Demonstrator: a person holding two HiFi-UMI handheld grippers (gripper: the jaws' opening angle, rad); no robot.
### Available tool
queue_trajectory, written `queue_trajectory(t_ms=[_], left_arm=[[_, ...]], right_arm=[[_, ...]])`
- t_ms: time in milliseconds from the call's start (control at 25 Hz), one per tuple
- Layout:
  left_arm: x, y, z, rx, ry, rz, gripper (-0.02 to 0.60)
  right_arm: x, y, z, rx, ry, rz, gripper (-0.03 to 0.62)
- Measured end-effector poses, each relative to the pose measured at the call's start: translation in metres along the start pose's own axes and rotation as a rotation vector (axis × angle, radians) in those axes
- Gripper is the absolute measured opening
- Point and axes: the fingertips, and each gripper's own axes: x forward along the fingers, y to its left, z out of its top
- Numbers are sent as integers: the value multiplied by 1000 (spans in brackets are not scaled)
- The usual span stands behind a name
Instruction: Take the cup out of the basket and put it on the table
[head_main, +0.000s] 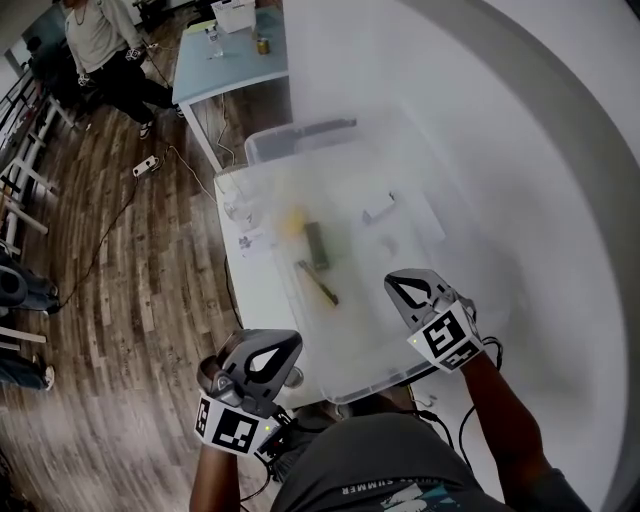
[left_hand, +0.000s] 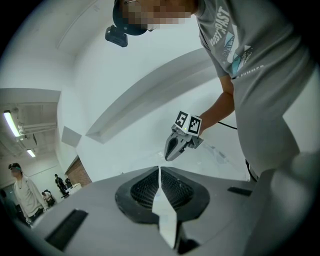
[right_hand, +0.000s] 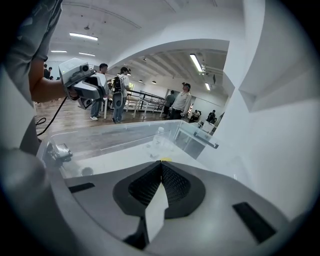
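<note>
Cup (right_hand: 160, 132), likely the clear one, stood well ahead of right gripper (right_hand: 161, 163) fingers, near basket (head_main: 300, 131) far wall. Fingers closed, empty; left gripper (left_hand: 160, 171) likewise. Best: open right fingers wide, straddle cup wall, squeeze gently, lift straight.

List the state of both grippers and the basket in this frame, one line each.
left gripper: jaws together, nothing between them, held off the basket's near left corner.
right gripper: jaws together, empty, held over the basket's near right part.
clear basket: open-topped, no lid on it, standing on the white table; small things lie inside, too hazy to name.
</note>
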Motion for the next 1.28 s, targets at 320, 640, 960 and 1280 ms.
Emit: queue_trajectory(t_ms=[320, 640, 960, 1280], left_arm=[[-3, 9, -16, -45, 7, 10, 15], [7, 8, -33, -95, 8, -33, 17], [30, 10, -46, -131, -10, -92, 15], [43, 12, -45, -128, -24, -125, 15]], right_arm=[[27, 9, -16, 20, 58, 46, 12], [46, 17, -43, 80, 117, 78, 12], [61, 10, -58, 132, 139, 74, 12], [71, 3, -82, 213, 199, 76, 12]])
